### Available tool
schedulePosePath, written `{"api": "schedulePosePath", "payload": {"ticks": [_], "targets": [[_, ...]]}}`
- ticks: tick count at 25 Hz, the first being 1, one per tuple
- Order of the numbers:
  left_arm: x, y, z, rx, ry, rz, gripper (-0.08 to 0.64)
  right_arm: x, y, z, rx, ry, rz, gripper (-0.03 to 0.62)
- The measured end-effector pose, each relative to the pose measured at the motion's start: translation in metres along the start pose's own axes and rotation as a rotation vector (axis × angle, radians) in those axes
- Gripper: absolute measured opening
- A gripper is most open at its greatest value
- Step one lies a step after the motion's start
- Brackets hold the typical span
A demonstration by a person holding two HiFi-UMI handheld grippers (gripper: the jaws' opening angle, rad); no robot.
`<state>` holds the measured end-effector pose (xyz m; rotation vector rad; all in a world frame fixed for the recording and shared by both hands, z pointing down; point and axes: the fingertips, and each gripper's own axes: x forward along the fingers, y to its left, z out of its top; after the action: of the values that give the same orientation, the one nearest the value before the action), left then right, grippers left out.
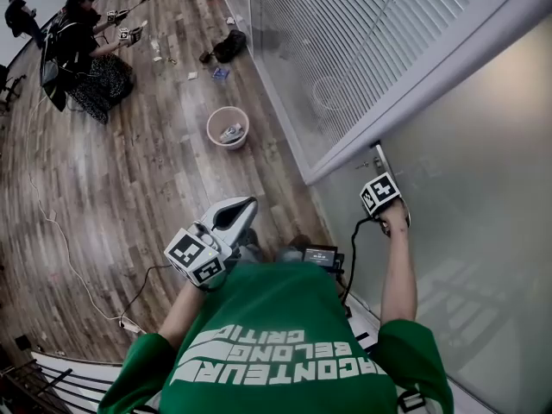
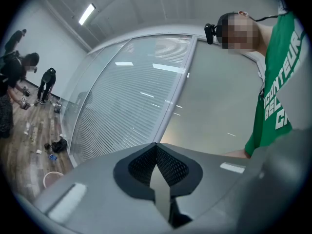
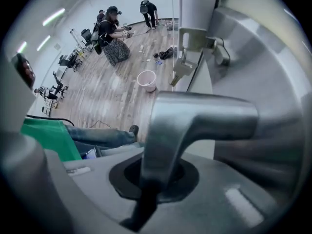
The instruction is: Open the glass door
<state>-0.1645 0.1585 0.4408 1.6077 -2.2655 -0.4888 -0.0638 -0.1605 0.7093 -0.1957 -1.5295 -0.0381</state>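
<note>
Clamping the right gripper (image 3: 157,182) on the door handle (image 3: 200,117) for leverage, you are holding the closed left gripper (image 2: 159,189) clear of it.

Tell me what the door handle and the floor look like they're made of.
The handle is likely brushed metal: silvery, with soft reflections. The floor looks like wood or wood-look planks, judging by its grain and seams.
</note>
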Motion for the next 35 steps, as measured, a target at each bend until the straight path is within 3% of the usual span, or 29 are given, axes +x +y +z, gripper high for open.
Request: {"api": "schedulePosePath", "payload": {"ticks": [22, 31, 35], "targets": [[0.045, 0.007, -0.006, -0.015, 0.021, -0.052, 0.017, 0.0, 0.007, 0.011, -0.027, -0.178, 0.022, -0.006], [0.06, 0.008, -0.008, -0.006, 0.028, -0.058, 0.017, 0.005, 0.006, 0.029, -0.049, -0.357, -0.006, -0.006], [0.071, 0.007, -0.009, 0.003, 0.036, -0.061, 0.017, 0.003, 0.002, 0.049, -0.078, -0.563, -0.021, -0.006]]}}
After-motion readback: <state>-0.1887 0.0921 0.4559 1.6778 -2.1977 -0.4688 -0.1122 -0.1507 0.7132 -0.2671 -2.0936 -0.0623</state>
